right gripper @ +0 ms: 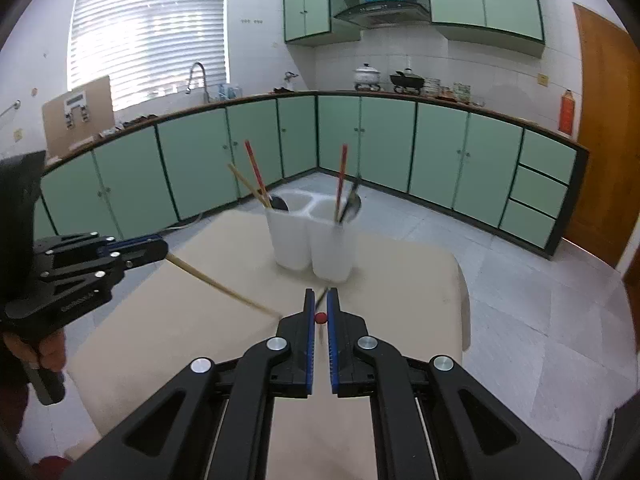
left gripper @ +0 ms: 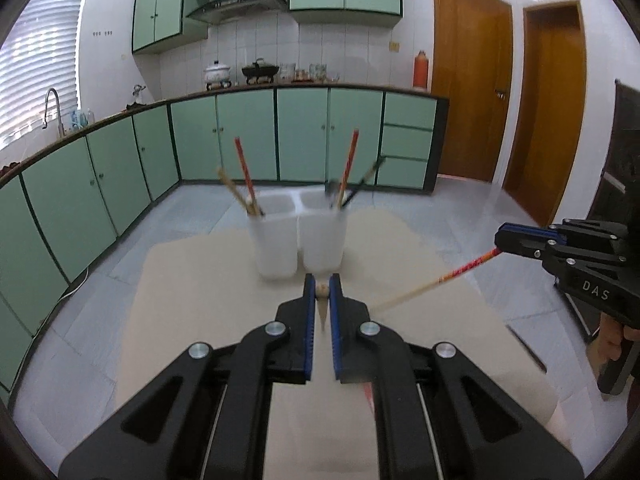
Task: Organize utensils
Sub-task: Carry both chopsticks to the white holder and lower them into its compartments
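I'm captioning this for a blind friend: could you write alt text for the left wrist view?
The left gripper is shut on a pale chopstick above a beige table. The right gripper holds a red chopstick. Behind stand two white holders with utensils, and green cabinets.

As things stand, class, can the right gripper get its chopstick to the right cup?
Probably yes. The right gripper, shut on a red chopstick, faces the right cup across bare table; sticks already inside lean but leave room.
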Demonstrator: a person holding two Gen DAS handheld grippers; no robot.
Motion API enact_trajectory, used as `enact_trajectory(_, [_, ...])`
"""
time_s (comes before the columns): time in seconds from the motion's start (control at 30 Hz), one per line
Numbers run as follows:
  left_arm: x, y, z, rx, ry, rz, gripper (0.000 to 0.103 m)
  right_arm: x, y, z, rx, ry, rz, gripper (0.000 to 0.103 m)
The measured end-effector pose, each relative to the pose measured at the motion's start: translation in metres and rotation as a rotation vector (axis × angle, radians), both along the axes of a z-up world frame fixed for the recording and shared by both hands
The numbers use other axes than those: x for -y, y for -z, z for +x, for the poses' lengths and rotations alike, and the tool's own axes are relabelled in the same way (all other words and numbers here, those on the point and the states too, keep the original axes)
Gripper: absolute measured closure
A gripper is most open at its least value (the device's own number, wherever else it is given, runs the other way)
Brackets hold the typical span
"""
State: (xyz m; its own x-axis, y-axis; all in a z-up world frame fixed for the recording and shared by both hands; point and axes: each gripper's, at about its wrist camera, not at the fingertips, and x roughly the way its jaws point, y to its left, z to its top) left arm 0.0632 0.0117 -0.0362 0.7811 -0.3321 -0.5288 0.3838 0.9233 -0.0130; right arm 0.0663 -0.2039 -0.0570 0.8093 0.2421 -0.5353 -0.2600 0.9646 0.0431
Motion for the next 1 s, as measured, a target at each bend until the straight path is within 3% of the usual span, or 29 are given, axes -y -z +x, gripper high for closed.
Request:
enact_trajectory(0.53, [0.005, -0.045, 0.016, 0.052, 0.061, -0.037, 0.097, 0.000, -0.063, 0.041, 0.005, -0.142, 0.030, 0.097])
enact_trajectory(1.0, [0.018, -0.130, 0.066, 0.252, 0.042, -0.052, 0.097, -0.014, -0.168, 0.112, 0.189, -0.161, 0.066, 0.097])
